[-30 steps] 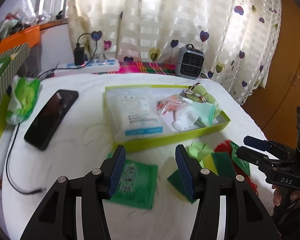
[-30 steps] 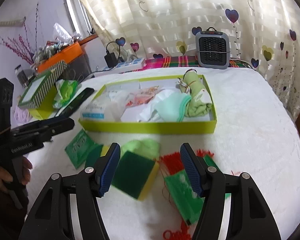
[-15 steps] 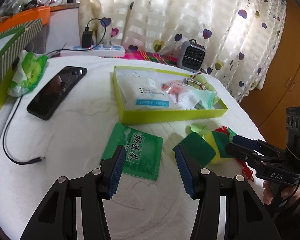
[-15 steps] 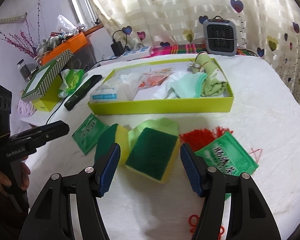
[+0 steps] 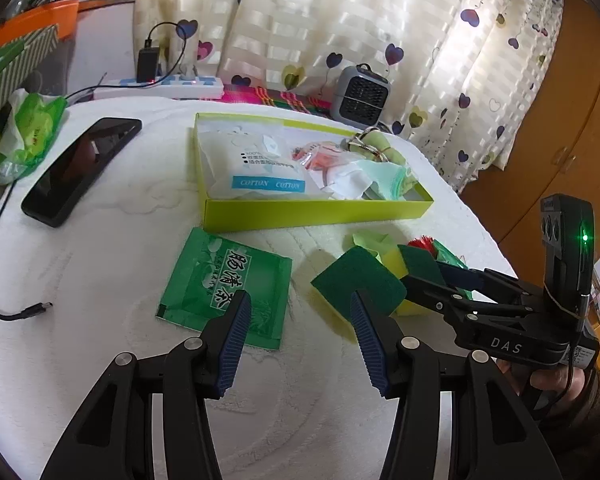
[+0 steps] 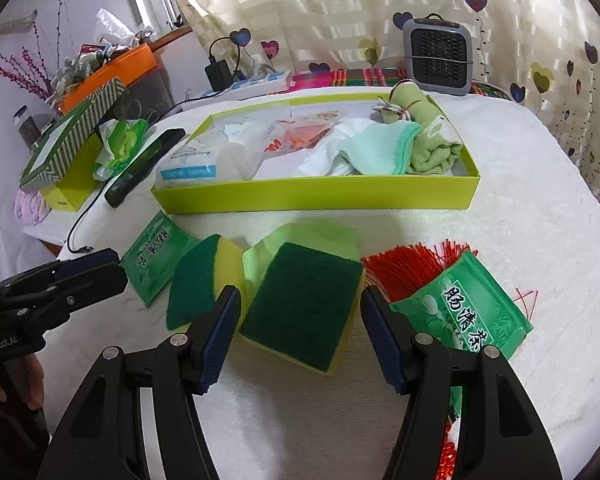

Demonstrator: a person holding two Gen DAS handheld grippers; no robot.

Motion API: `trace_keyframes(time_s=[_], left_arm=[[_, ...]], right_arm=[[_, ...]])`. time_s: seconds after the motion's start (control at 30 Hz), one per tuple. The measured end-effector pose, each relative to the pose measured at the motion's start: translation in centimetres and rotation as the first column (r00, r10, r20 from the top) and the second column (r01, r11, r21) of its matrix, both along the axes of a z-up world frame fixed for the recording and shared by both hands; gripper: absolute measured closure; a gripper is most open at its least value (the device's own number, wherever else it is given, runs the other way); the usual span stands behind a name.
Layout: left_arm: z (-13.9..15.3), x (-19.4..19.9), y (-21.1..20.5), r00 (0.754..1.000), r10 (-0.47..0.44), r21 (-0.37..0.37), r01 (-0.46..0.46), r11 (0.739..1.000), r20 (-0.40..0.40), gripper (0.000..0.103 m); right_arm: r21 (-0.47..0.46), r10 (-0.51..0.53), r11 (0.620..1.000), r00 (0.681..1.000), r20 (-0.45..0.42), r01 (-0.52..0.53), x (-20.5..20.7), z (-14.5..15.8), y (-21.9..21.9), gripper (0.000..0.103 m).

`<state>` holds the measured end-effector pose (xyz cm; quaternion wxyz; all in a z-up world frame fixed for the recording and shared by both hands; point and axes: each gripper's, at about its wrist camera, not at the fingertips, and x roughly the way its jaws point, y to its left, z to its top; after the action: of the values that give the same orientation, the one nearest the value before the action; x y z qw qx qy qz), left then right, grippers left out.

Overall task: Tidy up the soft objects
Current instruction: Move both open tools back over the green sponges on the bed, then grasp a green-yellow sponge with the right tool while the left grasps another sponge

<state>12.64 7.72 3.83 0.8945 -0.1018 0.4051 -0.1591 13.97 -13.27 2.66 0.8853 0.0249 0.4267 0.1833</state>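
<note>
A lime-green box (image 6: 312, 194) on the white bedspread holds a cotton pack, gloves, a rolled green towel (image 6: 428, 136) and packets. In front lie two green-and-yellow sponges (image 6: 306, 304) (image 6: 194, 276), a light green cloth (image 6: 316, 234), a red tassel (image 6: 412, 264) and two green tea sachets (image 6: 464, 312) (image 5: 228, 284). My right gripper (image 6: 298, 322) is open, its fingers either side of the nearer sponge, empty. My left gripper (image 5: 300, 326) is open and empty, between the left sachet and a sponge (image 5: 358, 284). The right gripper also shows in the left wrist view (image 5: 440, 276).
A black phone (image 5: 80, 168) and a cable (image 5: 20, 312) lie left of the box. A green plastic bag (image 5: 26, 136), a striped box (image 6: 72, 136), a power strip (image 5: 160, 86) and a small grey heater (image 5: 362, 96) stand at the back. A wooden cabinet (image 5: 560, 128) is at the right.
Both grippers have pulled back and lowered toward the items in front of the box. The right gripper now straddles the nearer sponge. Both stay open.
</note>
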Motion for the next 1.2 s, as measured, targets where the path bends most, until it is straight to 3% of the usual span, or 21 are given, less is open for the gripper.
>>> trace_keyframes(time_s=[0.3, 0.53, 0.67, 0.9, 1.2], left_arm=[[-0.3, 0.2, -0.8, 1.000, -0.018, -0.016, 0.017, 1.000, -0.019, 0.051], [-0.1, 0.7, -2.1, 0.998, -0.040, -0.041, 0.039, 0.998, -0.037, 0.040], [0.0, 1.2, -3.1, 0.998, -0.039, -0.041, 0.037, 0.998, -0.047, 0.039], [-0.4, 2.1, -4.8, 0.996, -0.018, -0.005, 0.018, 1.000, -0.093, 0.038], [-1.2, 3.4, -5.1, 0.982, 0.065, -0.037, -0.073, 0.997, -0.178, 0.038]], right_arm=[[0.008, -0.001, 1.000, 1.000, 0.001, 0.001, -0.2, -0.1, -0.1, 0.051], [0.041, 0.012, 0.999, 1.000, 0.027, -0.013, -0.7, 0.4, -0.4, 0.052], [0.064, 0.014, 0.998, 0.999, 0.046, -0.017, -1.3, 1.0, -1.0, 0.052], [0.086, 0.010, 0.996, 0.997, 0.080, -0.017, -2.0, 2.0, -2.3, 0.052], [0.098, 0.002, 0.995, 0.991, 0.132, -0.016, -2.7, 2.8, -3.7, 0.052]])
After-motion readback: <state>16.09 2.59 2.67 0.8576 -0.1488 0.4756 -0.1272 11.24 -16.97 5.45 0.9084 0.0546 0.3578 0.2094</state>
